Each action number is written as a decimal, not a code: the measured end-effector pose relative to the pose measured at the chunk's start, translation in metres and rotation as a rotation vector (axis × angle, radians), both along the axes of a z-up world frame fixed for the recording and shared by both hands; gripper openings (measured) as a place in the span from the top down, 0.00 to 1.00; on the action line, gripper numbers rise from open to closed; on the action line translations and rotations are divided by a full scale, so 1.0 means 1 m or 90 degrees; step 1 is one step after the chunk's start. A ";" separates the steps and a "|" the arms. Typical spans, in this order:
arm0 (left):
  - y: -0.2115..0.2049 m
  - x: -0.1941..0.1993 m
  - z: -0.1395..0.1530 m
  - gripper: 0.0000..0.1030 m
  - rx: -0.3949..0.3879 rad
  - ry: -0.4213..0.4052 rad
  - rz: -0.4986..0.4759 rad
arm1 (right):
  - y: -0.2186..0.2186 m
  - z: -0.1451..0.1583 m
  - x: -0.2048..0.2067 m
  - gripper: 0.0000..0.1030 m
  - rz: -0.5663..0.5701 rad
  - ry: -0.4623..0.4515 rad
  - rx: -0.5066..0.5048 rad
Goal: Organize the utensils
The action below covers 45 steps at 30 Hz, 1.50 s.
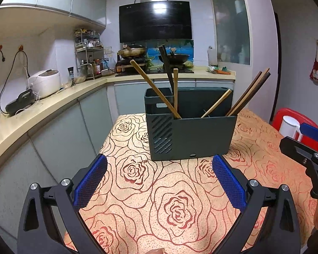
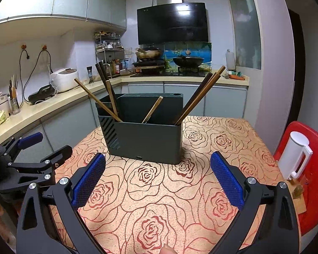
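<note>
A dark green utensil holder [image 1: 190, 135] stands on the rose-patterned table [image 1: 159, 201]; it also shows in the right wrist view [image 2: 146, 139]. Several wooden chopsticks [image 1: 154, 89] lean out of its left part, one light stick [image 1: 217, 103] in the middle, dark ones [image 1: 250, 93] at the right; the right wrist view shows the same dark ones [image 2: 201, 95]. My left gripper [image 1: 159, 180] is open and empty, short of the holder. My right gripper [image 2: 158, 177] is open and empty too. Each gripper shows at the edge of the other's view.
A red chair [image 2: 313, 169] with a white jug [image 2: 294, 154] stands right of the table. A kitchen counter [image 1: 42, 105] with a rice cooker [image 1: 45, 82], a spice rack and a stove with pans runs along the left and back.
</note>
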State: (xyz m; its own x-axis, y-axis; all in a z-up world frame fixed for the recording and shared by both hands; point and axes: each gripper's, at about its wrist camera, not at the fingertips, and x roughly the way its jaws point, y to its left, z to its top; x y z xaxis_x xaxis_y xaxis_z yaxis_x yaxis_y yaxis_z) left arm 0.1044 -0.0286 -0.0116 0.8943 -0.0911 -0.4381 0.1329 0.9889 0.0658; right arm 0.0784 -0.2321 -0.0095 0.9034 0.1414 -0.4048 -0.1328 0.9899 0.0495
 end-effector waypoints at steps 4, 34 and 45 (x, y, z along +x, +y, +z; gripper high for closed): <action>0.003 -0.002 0.000 0.07 -0.002 -0.005 0.004 | 0.002 -0.002 0.000 0.07 -0.001 0.000 -0.005; 0.001 -0.004 -0.004 0.07 -0.002 -0.001 0.007 | -0.005 -0.005 0.004 0.07 -0.035 0.016 0.008; 0.002 -0.003 -0.005 0.07 -0.003 0.004 0.006 | -0.006 -0.006 0.003 0.07 -0.035 0.018 0.009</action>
State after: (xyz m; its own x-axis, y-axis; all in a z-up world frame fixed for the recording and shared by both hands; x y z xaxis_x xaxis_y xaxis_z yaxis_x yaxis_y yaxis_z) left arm 0.1014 -0.0269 -0.0171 0.8924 -0.0844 -0.4433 0.1239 0.9904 0.0609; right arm 0.0817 -0.2376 -0.0154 0.8981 0.0978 -0.4289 -0.0767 0.9949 0.0662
